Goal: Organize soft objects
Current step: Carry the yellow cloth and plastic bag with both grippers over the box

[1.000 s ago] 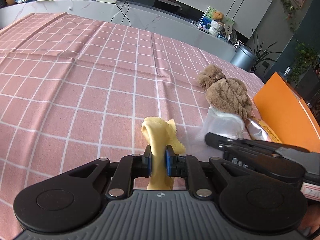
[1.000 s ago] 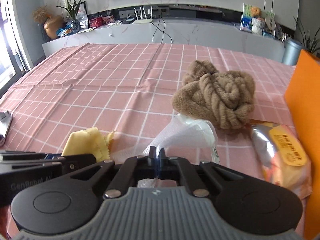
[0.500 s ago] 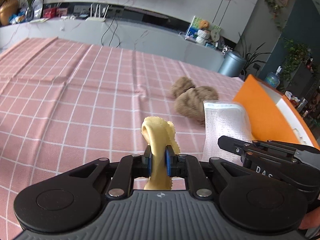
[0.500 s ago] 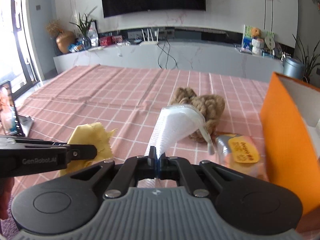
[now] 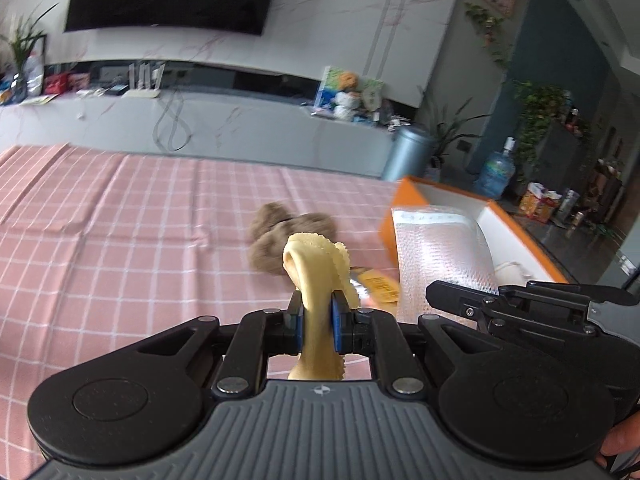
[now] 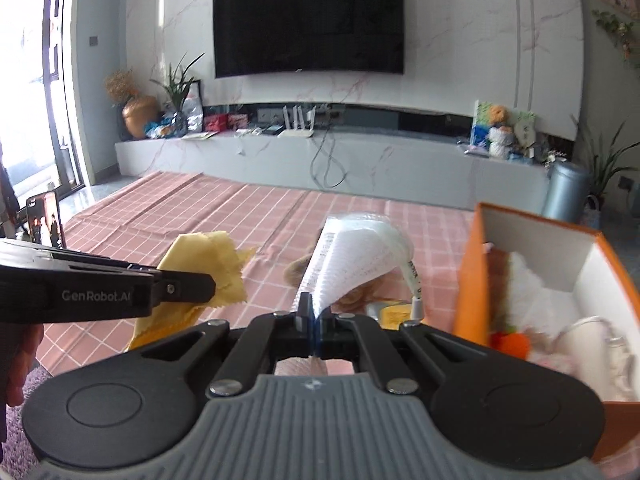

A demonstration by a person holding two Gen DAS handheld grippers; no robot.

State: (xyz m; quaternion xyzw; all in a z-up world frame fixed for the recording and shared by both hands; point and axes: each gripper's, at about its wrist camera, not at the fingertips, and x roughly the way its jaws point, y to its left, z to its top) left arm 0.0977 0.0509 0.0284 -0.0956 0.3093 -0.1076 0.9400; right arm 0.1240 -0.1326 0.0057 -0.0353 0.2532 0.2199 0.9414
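My left gripper (image 5: 316, 316) is shut on a yellow cloth (image 5: 310, 258), held up above the pink checked tablecloth (image 5: 120, 248); the cloth also shows in the right wrist view (image 6: 210, 264). My right gripper (image 6: 314, 316) is shut on a white mesh pouch (image 6: 352, 256), lifted beside the orange box (image 6: 472, 280); the pouch also shows in the left wrist view (image 5: 440, 248). A brown knitted bundle (image 5: 276, 236) lies on the cloth, partly hidden behind the held items. A foil snack packet (image 5: 376, 286) lies next to it.
The orange box (image 5: 404, 200) stands at the table's right side and holds several soft items (image 6: 540, 312). A phone (image 6: 44, 220) stands at the table's left edge. A grey TV bench (image 6: 320, 160) and a bin (image 6: 566, 190) are beyond the table.
Both grippers have risen higher above the table with the yellow cloth and the mesh pouch, and moved right towards the orange box, whose inside now shows.
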